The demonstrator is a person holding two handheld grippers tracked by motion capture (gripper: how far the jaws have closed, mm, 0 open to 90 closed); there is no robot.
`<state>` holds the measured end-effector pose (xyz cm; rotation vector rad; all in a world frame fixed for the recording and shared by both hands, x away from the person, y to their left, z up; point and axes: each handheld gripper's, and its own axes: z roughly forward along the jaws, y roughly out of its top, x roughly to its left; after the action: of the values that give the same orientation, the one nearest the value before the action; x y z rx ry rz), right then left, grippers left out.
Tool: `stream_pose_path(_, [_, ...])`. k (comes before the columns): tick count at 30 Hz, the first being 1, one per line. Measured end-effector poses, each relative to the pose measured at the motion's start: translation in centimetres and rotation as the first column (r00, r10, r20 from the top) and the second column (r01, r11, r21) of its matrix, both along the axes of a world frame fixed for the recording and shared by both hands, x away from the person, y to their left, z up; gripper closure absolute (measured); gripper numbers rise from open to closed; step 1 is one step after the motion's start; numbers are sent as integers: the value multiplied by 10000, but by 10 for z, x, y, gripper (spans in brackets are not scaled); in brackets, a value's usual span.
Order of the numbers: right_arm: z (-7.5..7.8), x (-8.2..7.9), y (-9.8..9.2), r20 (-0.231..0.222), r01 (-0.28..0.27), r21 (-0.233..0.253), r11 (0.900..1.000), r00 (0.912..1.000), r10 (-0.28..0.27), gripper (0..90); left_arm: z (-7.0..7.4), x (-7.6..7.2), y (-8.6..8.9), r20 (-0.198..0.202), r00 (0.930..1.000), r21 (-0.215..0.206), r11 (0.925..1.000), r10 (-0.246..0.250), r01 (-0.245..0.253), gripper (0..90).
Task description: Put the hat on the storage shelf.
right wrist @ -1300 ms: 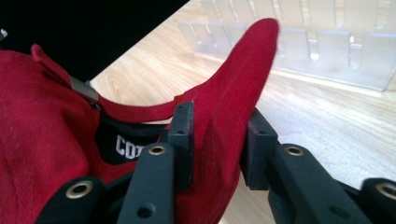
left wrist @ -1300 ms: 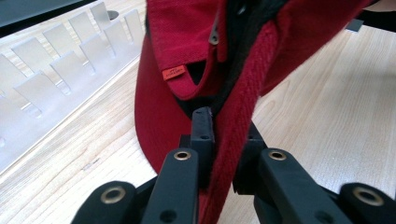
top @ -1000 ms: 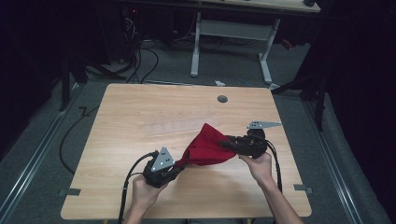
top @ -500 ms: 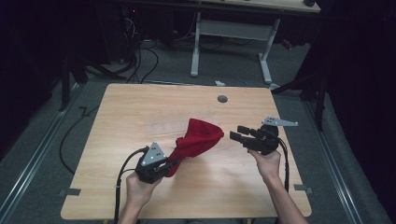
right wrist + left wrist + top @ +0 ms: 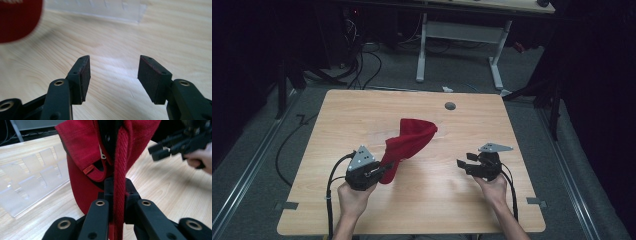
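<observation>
Above the middle of the light wooden tabletop (image 5: 362,115) hangs a red fabric cap with a woven strap (image 5: 408,142), lifted off the surface and held only at its lower left end. The left gripper (image 5: 384,171) is clamped tight on it; in the left gripper view the ribbed red strap (image 5: 120,182) runs straight up between the closed jaws. A second ago the right gripper (image 5: 463,166) also held the cap's far end. It has since let go and drawn back to the right, and its jaws now stand wide apart with nothing between them (image 5: 112,75).

Judgement: the hand-over to one gripper is done; the cap is free to be swung or laid down.

Long axis: from the left gripper up and away to the right, with the loose crown end farthest out. A clear plastic tray (image 5: 32,182) lies flat beside it.
</observation>
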<state>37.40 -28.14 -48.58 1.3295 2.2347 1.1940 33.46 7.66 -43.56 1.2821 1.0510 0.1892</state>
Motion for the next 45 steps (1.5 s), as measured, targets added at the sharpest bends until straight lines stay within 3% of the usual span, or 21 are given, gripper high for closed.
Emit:
stream_pose_path(1, [-10, -2, 0, -35, 203, -387, 9990, 9998, -205, 438, 1, 1, 1, -16, 10000, -35, 10000, 34, -34, 846])
stream_pose_path(4, [-17, -2, 1, -107, 286, -740, 9969, 9995, -294, 432, 2, 4, 4, -55, 9998, -181, 9997, 184, -185, 846])
stream_pose_path(5, [-24, -3, 3, -122, 407, -1233, 9915, 9990, -426, 422, 3, 4, 5, -63, 9997, -189, 9996, 216, -217, 846])
stream_pose_path(6, [-26, -3, 4, -95, 437, -1424, 9888, 9989, -455, 421, 4, 6, 6, -21, 9995, -216, 9993, 300, -300, 846])
stream_pose_path(16, [-42, -4, 7, -3, 698, -2081, 9756, 9974, -714, 407, 10, 14, 15, -28, 9974, -461, 9963, 727, -727, 845])
stream_pose_path(21, [-45, -5, 8, 321, 793, -1953, 9775, 9967, -744, 393, 18, 20, 25, -31, 9949, -727, 9922, 1009, -1009, 845])
stream_pose_path(27, [-45, -6, 8, 335, 837, -1955, 9771, 9963, -786, 389, 27, 25, 35, -11, 9916, -1039, 9862, 1296, -1290, 846])
stream_pose_path(30, [-45, -6, 8, 332, 856, -1955, 9770, 9962, -806, 388, 37, 27, 46, -67, 9912, -1726, 9762, 1324, -1316, 846])
stream_pose_path(31, [-45, -6, 8, 332, 858, -1955, 9769, 9962, -809, 387, 40, 27, 47, -2, 9909, -1778, 9751, 1350, -1328, 846])
stream_pose_path(34, [-45, -6, 8, 326, 860, -1968, 9767, 9962, -811, 384, 48, 30, 55, 261, 9863, -1833, 9707, 1628, -1554, 846])
stream_pose_path(39, [-45, -7, 8, 312, 874, -1960, 9767, 9961, -828, 382, 50, 40, 63, 201, 9822, -1981, 9637, 1867, -1792, 846])
stream_pose_path(45, [-45, -7, 8, 343, 861, -1975, 9765, 9961, -809, 383, 47, 56, 67, 654, 9721, -1669, 9629, 2253, -2119, 847])
